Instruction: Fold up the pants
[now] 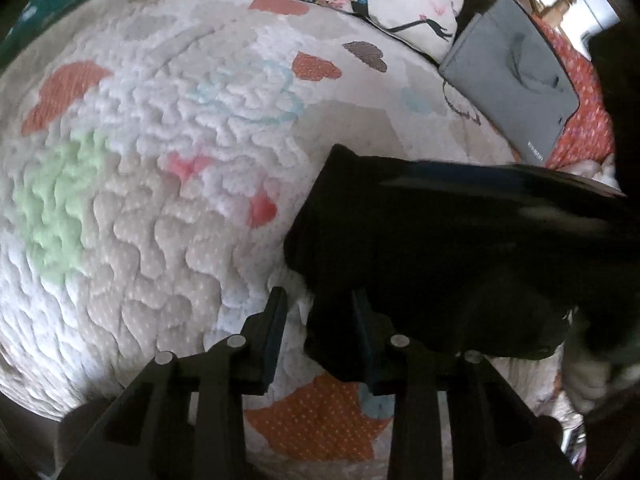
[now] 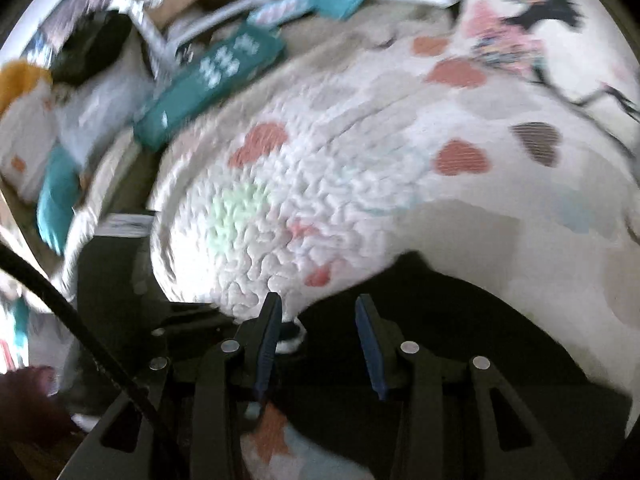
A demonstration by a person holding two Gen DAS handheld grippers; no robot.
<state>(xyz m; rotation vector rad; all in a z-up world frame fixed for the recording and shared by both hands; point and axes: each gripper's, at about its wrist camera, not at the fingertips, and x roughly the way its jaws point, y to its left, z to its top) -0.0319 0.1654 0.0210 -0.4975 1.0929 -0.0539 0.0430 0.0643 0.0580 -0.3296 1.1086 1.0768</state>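
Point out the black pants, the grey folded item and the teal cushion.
black pants (image 1: 460,240), left wrist view, on the middle of the dark cloth.
grey folded item (image 1: 516,76), left wrist view, on its flat top face.
teal cushion (image 2: 208,84), right wrist view, on its patterned face.

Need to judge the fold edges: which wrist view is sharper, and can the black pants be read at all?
Left wrist view: mostly sharp, quilted bedspread crisp; black pants underexposed, folds barely readable, fisheye bends edges. Right wrist view: motion-blurred throughout, pants a featureless dark mass.

Left hand-held gripper (image 1: 318,308) angled down, jaws apart; right hand-held gripper (image 2: 318,312) likewise.
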